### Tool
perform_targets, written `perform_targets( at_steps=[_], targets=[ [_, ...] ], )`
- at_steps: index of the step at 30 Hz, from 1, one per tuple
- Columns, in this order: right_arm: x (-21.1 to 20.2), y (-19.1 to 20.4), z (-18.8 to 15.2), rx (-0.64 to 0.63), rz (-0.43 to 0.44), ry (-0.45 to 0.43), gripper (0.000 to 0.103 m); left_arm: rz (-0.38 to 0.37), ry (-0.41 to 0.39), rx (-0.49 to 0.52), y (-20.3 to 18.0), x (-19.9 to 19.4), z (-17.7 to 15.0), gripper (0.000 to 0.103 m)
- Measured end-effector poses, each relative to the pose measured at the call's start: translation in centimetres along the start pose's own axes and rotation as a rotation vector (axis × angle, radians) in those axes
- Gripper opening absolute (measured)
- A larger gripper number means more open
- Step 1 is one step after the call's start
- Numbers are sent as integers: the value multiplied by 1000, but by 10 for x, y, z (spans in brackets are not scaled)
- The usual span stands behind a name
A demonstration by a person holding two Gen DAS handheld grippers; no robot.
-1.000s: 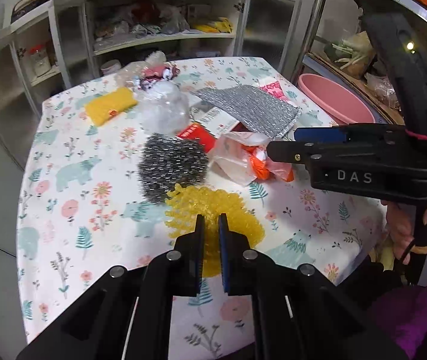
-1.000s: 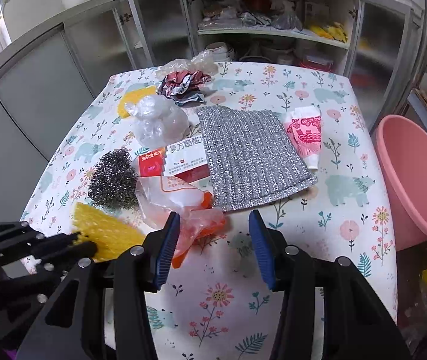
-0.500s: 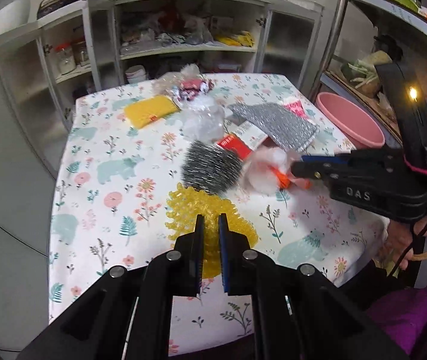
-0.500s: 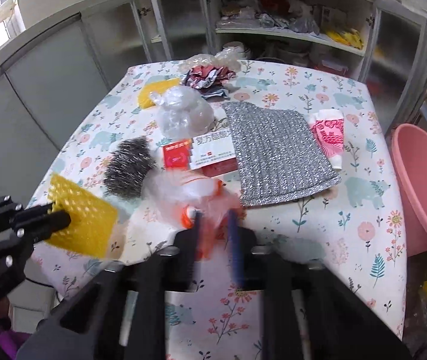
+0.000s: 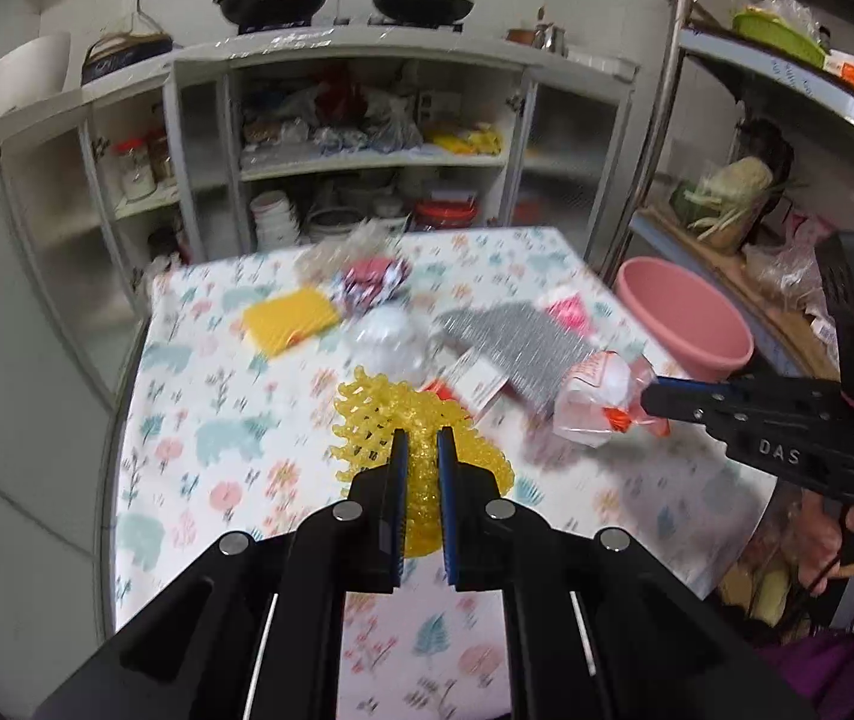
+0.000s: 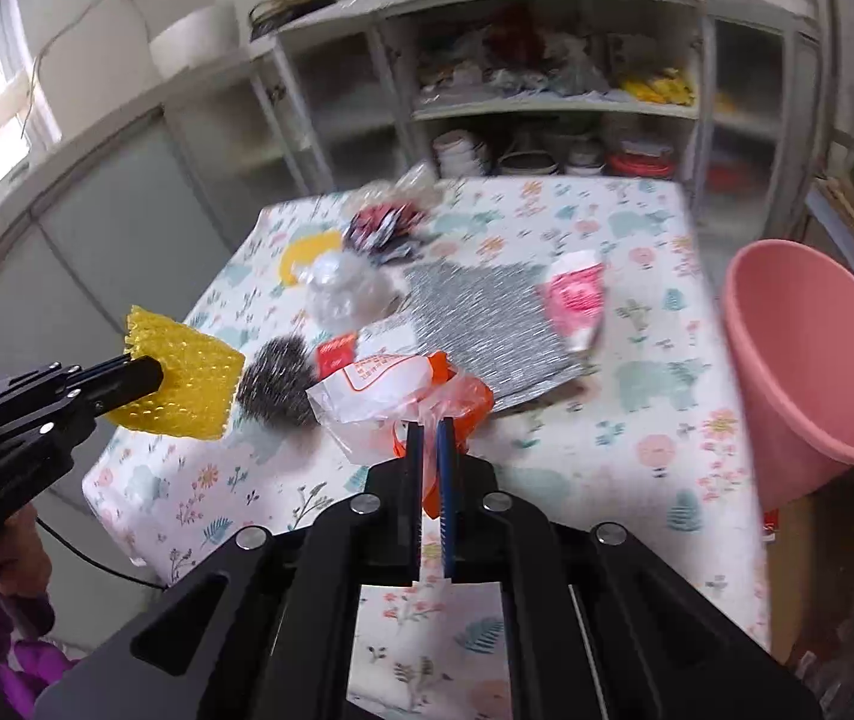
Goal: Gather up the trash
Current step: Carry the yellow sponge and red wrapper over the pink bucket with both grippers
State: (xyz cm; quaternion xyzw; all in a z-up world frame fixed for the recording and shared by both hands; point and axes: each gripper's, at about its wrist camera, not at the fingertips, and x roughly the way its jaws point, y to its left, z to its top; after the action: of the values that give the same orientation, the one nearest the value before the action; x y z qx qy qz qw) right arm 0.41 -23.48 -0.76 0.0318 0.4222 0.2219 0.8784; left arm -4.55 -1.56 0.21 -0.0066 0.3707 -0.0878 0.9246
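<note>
My left gripper [image 5: 417, 444] is shut on a yellow plastic mesh [image 5: 411, 420] and holds it above the table; the mesh also shows in the right wrist view [image 6: 186, 384]. My right gripper [image 6: 428, 432] is shut on a clear and orange plastic bag [image 6: 390, 390], lifted off the table; the bag shows in the left wrist view [image 5: 601, 396] too. A pink tub [image 6: 811, 360] stands beside the table on the right, apart from both grippers.
On the floral tablecloth [image 6: 607, 456] lie a steel wool ball [image 6: 276, 384], a silver cloth [image 6: 481, 312], a pink packet [image 6: 577, 294], a red and white box [image 6: 336, 354], a clear crumpled bag [image 6: 342, 294], a yellow sponge [image 5: 288, 318] and crumpled wrappers [image 6: 384, 222]. Shelves stand behind.
My right gripper closed on the plastic bag and lifted it. My left gripper raised the yellow mesh off the table. Both pulled back from the table.
</note>
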Motion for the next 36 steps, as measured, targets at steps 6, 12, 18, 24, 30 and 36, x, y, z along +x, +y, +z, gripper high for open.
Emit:
perform_targets(
  at_steps=[6, 12, 18, 24, 30, 36],
  targets=[
    [-27, -44, 15, 81, -107, -89, 5, -70, -59, 50, -37, 12, 41, 8],
    [-39, -103, 16, 197, -229, -122, 5, -146, -78, 101, -86, 42, 77, 8],
    [-45, -153, 15, 268, -331, -138, 5, -241, -58, 148, -145, 88, 107, 8],
    [-40, -188, 19, 312, -428, -145, 5, -313, -22, 181, -193, 132, 124, 8],
    [-26, -208, 15, 328, -472, -117, 5, -334, 34, 204, -222, 174, 125, 8],
    [-12, -219, 14, 327, -493, -73, 5, -341, 93, 210, -238, 209, 120, 8]
  ],
)
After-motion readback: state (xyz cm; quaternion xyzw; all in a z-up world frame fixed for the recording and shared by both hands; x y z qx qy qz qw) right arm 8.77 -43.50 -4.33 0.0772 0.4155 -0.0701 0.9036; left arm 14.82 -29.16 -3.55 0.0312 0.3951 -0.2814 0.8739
